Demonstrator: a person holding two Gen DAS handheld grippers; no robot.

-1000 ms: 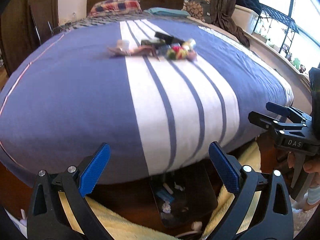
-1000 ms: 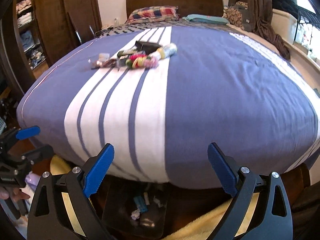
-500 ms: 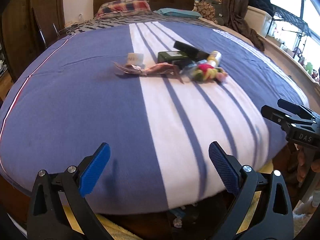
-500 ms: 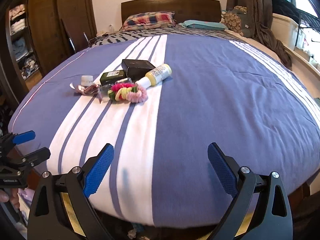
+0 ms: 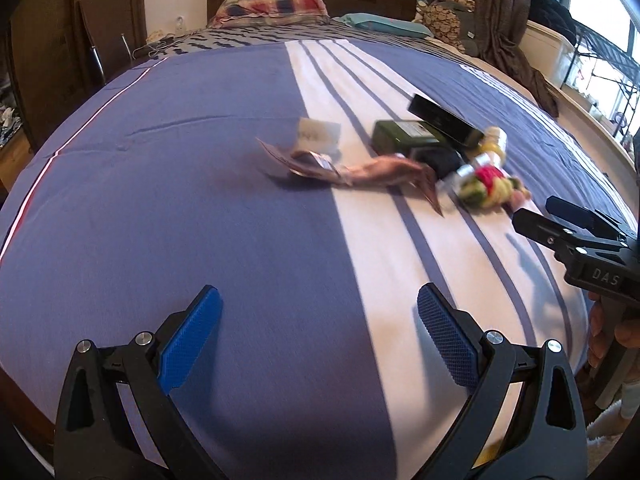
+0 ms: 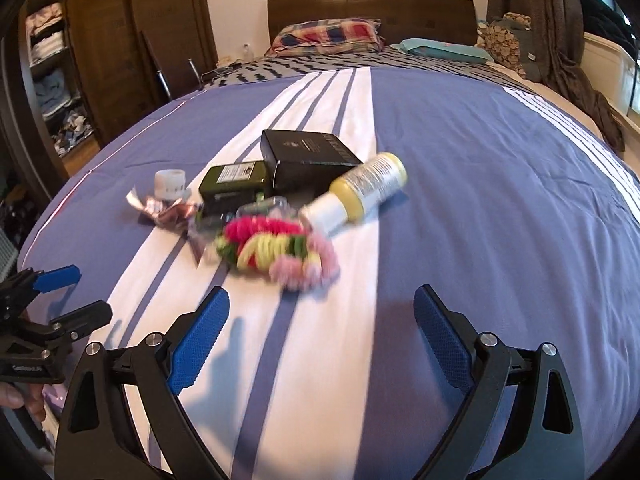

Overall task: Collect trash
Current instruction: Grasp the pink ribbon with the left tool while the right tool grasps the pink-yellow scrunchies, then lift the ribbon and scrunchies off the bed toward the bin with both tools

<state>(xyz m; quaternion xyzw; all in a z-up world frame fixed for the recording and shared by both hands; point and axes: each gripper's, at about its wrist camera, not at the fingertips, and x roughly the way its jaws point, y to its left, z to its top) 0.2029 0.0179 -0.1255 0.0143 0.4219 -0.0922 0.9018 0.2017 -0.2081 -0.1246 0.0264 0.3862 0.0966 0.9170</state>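
Observation:
A small heap lies mid-bed on the blue and white striped cover (image 5: 200, 208). It holds a crumpled brown wrapper (image 5: 344, 168) (image 6: 168, 210), a small white cup (image 5: 318, 135) (image 6: 171, 183), a dark green box (image 5: 404, 136) (image 6: 234, 178), a black box (image 5: 444, 120) (image 6: 310, 152), a yellow bottle (image 6: 360, 192) (image 5: 494, 144) and a bundle of coloured hair ties (image 6: 276, 250) (image 5: 490, 188). My left gripper (image 5: 318, 328) is open over the near blue part, short of the wrapper. My right gripper (image 6: 320, 328) is open just short of the hair ties. Neither holds anything.
The right gripper's black fingers (image 5: 560, 232) reach in at the right of the left wrist view, and the left gripper's fingers (image 6: 60, 300) show at the left of the right wrist view. Pillows (image 6: 328, 34) and a headboard (image 6: 372, 4) lie beyond. A wardrobe (image 6: 112, 40) stands left.
Both grippers rose from below the bed's foot edge and moved forward over the cover toward the heap. The floor tray with litter has dropped out of view. Both stayed open.

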